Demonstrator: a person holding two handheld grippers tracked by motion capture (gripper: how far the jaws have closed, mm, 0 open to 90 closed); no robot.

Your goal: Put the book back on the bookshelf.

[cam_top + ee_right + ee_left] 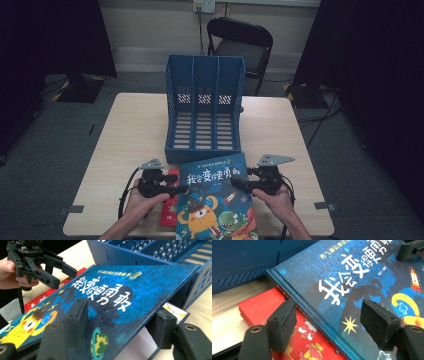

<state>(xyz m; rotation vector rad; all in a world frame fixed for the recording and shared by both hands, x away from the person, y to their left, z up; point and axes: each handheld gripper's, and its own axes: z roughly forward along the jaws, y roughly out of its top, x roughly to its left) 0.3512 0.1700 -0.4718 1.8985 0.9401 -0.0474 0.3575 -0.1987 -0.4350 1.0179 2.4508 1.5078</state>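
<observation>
A blue picture book with white characters and cartoon monsters lies at the table's near edge, partly on a red book. My left gripper is open at its left edge. In the left gripper view the left gripper straddles that edge, one jaw over the red book, the other over the blue cover. My right gripper is open at the book's right side. In the right gripper view the right gripper has one jaw over the cover and one beside the raised right edge.
A blue three-slot file holder stands just beyond the books, its slots facing me. The wooden table is bare to either side. A black folding chair stands behind the table. A white-cornered page shows under the blue book.
</observation>
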